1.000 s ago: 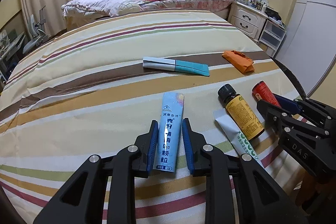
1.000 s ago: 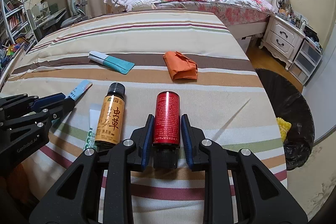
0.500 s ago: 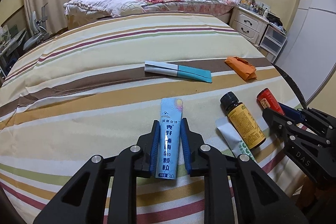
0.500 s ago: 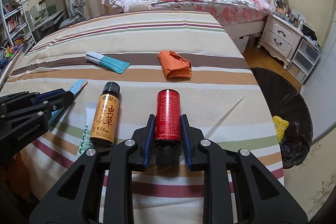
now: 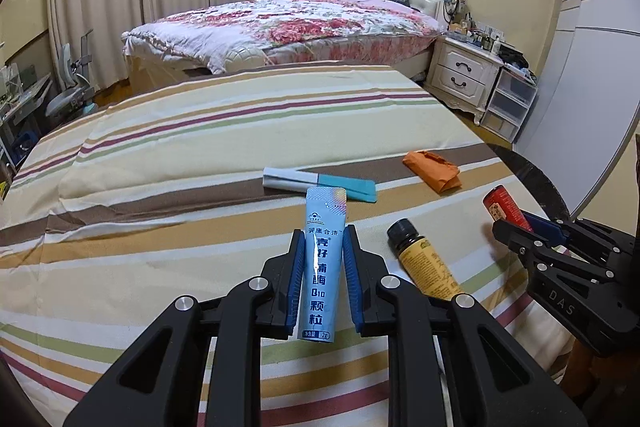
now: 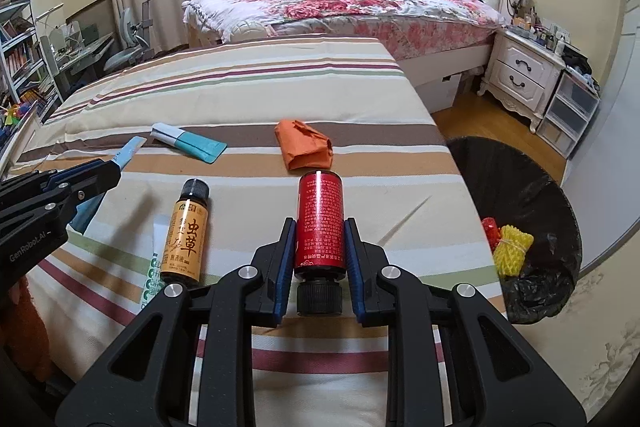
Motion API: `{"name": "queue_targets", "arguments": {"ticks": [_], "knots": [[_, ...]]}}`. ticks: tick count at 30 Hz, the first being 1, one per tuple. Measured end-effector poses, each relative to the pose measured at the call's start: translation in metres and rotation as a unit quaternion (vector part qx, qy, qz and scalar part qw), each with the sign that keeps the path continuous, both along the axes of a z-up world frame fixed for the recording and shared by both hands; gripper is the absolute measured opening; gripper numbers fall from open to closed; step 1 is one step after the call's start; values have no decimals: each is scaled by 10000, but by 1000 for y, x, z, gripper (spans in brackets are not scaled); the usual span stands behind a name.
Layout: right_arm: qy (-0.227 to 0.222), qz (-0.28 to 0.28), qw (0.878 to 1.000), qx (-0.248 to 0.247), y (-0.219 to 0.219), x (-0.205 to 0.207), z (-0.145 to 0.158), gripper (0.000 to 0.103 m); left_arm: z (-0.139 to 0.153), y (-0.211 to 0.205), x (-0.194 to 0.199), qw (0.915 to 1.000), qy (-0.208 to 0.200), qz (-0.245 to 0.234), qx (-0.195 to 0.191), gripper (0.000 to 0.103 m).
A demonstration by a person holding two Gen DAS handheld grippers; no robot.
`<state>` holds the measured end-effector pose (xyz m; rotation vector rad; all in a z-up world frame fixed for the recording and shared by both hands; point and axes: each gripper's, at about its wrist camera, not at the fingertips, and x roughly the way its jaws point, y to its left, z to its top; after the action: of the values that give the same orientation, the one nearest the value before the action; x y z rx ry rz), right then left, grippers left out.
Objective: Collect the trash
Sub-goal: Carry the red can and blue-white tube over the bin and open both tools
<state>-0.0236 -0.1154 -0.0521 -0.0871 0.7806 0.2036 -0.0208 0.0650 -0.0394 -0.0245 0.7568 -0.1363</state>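
Bin (image 6: 560, 203) lies right of my right gripper (image 6: 319, 247), which clamps the red bottle (image 6: 319, 219) lengthwise; my left gripper (image 5: 323, 267), farther off, pinches the blue sachet (image 5: 322, 267).

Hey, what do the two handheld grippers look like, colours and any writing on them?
Both are matte black plastic with triangular cut-outs, silver pivot screws and blue ribbed pads lining the jaws. The left gripper reads "GenRobot.AI" along its side; the right gripper shows "DAS".

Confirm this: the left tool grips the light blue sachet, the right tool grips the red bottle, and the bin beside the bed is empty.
One thing is wrong: the bin is not empty. The right wrist view shows yellow and red foam netting in it. The left tool does grip the light blue sachet, the right tool the red bottle.
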Motion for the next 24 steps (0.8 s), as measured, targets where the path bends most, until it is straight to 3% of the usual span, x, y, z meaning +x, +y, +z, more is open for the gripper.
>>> {"name": "queue_targets", "arguments": {"ticks": [10,24], "knots": [[-404,-624,9972,-39,-55,6,27,23,32,-47,17,9981,-443,-425,51,21],[-598,-1388,9885,64,-128,25,35,23,43,-151,55,9920,-568,-1122,56,21]]}}
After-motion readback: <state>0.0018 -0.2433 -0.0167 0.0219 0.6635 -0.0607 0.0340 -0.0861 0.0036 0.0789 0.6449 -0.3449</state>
